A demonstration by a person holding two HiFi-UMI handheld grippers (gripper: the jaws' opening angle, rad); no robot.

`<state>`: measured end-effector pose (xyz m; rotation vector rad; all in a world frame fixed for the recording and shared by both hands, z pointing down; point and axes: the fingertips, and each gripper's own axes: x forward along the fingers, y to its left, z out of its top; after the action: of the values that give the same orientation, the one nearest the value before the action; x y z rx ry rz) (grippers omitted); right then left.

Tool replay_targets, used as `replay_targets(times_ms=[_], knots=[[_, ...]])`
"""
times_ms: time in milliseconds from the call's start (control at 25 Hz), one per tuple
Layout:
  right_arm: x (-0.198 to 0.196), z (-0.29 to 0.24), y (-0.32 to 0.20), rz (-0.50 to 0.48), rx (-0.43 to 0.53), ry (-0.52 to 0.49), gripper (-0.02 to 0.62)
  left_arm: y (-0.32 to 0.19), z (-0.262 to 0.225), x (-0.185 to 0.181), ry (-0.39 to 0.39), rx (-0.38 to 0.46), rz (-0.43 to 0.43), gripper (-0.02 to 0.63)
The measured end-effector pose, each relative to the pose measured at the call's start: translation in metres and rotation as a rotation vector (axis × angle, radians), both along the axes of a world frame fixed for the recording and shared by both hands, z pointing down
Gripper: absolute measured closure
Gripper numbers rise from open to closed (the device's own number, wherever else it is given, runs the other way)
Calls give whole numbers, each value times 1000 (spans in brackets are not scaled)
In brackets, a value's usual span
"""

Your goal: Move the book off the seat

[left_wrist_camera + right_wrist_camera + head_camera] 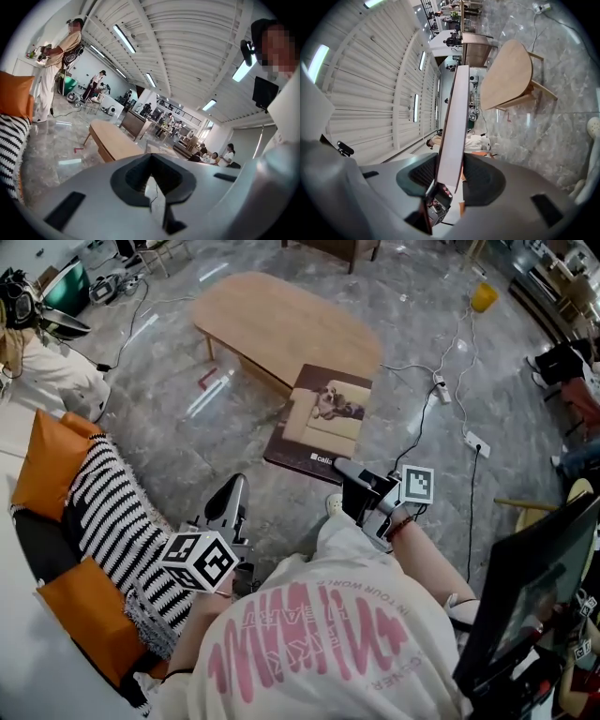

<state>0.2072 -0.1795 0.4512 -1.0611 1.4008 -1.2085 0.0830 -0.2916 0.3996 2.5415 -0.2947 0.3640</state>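
Book (323, 423) is off the seat, in the air above the floor (178, 427), cover up, picture side facing the head view. Right gripper (354, 486) is clamped on its near edge at the book's 6 o'clock; the right gripper view shows the book (453, 122) edge-on, with a pad pressed on each face. Left gripper (234, 495) hangs low at 8 o'clock of the book, jaws together on nothing. Judgement: this is the carry stage, and the likely landing spot is the wooden surface (281, 324) at the book's 11 o'clock. Only one edge is gripped and the rest hangs out past the jaws, so it could droop or swivel; best moved slowly and kept level, far edge set down first, jaws opened only once the weight rests. The surface's near edge lies just beyond the book's far corner, so the book needs lifting over it, not sliding into it. The top looks bare, with ample room. Open floor at 9 o'clock. Sofa with orange cushion (42, 465) and striped cushion (112, 517) sits at 8 o'clock, well apart. A cable (422, 423) and power strip (439, 385) trail at 2 o'clock, and a dark screen (525, 596) stands at 4 o'clock; that side is tighter.
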Motion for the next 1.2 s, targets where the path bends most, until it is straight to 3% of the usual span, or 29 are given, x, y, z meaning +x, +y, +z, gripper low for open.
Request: replay_targets(times_ms=[200, 680, 1200], knots=[[60, 4, -34, -55, -4, 17, 416, -28, -6, 53, -8, 7, -44, 597], [182, 24, -41, -139, -46, -7, 416, -33, -4, 180, -4, -9, -95, 597], [216, 64, -65, -154, -90, -33, 416, -56, 17, 199, -52, -5, -120, 597]])
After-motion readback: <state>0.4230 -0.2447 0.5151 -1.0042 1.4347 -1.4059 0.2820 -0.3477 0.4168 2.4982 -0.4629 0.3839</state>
